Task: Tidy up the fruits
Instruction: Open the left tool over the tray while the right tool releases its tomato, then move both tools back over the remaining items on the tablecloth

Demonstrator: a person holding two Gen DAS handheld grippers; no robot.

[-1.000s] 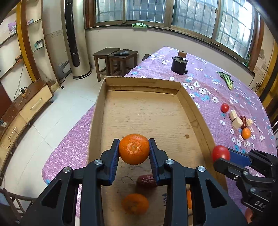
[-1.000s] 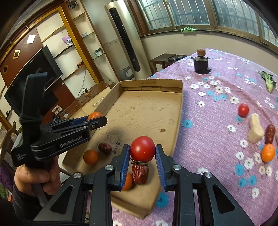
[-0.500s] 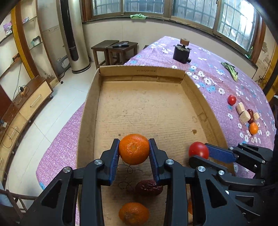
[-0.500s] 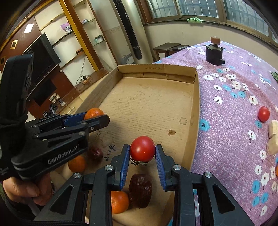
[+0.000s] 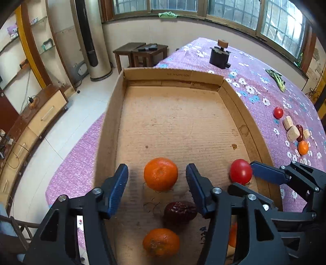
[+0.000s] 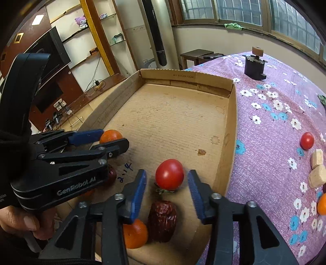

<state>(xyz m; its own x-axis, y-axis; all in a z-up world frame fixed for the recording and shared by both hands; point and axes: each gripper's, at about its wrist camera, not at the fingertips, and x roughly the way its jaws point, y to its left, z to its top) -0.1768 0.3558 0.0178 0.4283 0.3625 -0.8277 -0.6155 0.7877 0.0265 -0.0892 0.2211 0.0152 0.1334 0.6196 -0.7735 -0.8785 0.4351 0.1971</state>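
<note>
Indoors: purple floral tablecloth (image 5: pixel 254 67), cardboard tray (image 5: pixel 173 75), barred windows (image 5: pixel 230 12), shelving (image 6: pixel 91 26).

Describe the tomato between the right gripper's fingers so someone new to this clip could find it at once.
Start at the cardboard tray on the purple flowered cloth and go to its near right corner. There a red tomato sits between the opening jaws of the right gripper, clear of both pads. It is the only smooth red fruit in the tray; beside it are a wrinkled date and oranges.
</note>
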